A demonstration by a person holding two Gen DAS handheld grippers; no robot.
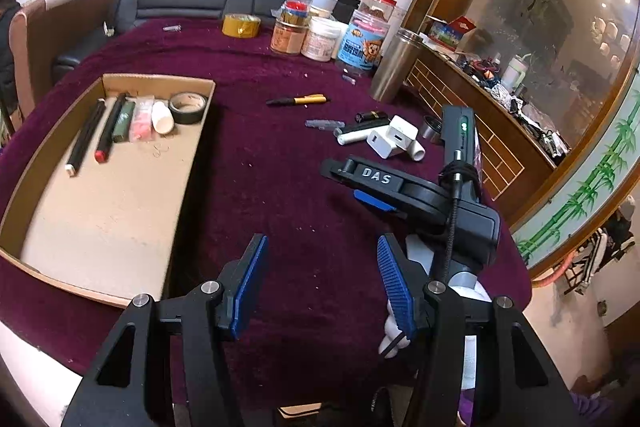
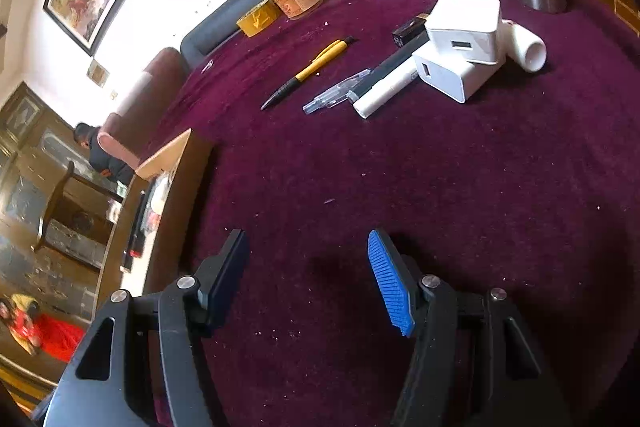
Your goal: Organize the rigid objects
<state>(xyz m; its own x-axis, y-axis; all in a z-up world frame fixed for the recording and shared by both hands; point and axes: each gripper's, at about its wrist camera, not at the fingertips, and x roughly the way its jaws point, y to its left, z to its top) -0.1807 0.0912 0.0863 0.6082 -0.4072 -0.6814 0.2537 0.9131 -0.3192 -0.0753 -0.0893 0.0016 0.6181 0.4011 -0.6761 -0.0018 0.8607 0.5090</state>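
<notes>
1. Ahead of my right gripper [image 2: 308,279], at one o'clock, the white chargers [image 2: 460,47] are piled with a white tube [image 2: 384,93] and a yellow pen [image 2: 316,67]; the cardboard tray [image 1: 120,187] lies at nine o'clock.
2. From my left gripper [image 1: 320,283] I read "DAS" on the right one.
3. Both grippers' jaws stand apart, empty, over the purple cloth [image 2: 400,207].

Both tongs [image 1: 320,283] [image 2: 308,279] agape, empty

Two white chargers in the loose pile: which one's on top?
The larger charger, its slot facing the camera; it rests on the smaller charger, beside the white pipe elbow.
</notes>
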